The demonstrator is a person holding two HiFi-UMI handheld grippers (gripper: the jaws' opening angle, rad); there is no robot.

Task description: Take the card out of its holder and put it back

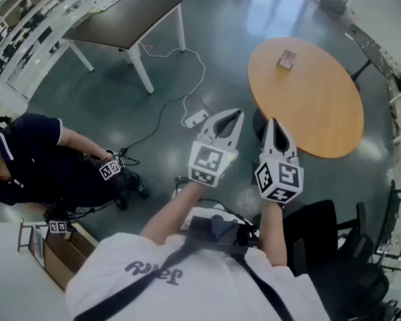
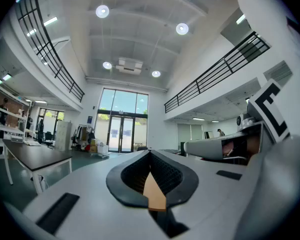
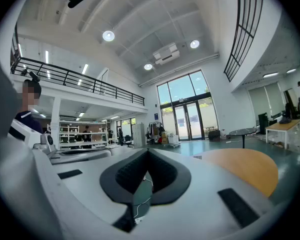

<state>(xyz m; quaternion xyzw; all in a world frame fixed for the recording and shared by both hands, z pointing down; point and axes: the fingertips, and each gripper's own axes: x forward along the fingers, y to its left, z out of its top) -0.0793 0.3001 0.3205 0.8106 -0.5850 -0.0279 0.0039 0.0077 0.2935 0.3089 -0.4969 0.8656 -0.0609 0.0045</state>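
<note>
Our left gripper (image 1: 235,116) has its jaws pressed together with nothing between them. Our right gripper (image 1: 271,123) beside it looks the same, its tips meeting on nothing, and both point level toward the far side of the scene. Just beyond the right gripper's tip the round tabletop (image 1: 321,112) begins, and the card holder (image 1: 287,59) stands on its far part, well apart from both grippers. At this size we cannot tell the card from the holder, so we take it to be inside. We judge that the task has not begun, since we must reach the tabletop first. On the floor (image 1: 254,19) left of the tabletop a cable (image 1: 162,110) runs to a power strip (image 1: 196,118) lying just ahead of the left gripper. A black office chair (image 1: 334,246) stands near on our right. We see three risks from here. Stepping forward over that cable could catch a foot. Arriving with the jaws together would push the light holder across the smooth tabletop instead of gripping it. Pulling the card with one gripper while the other does not steady the holder would likely drag or tip the whole thing.
</note>
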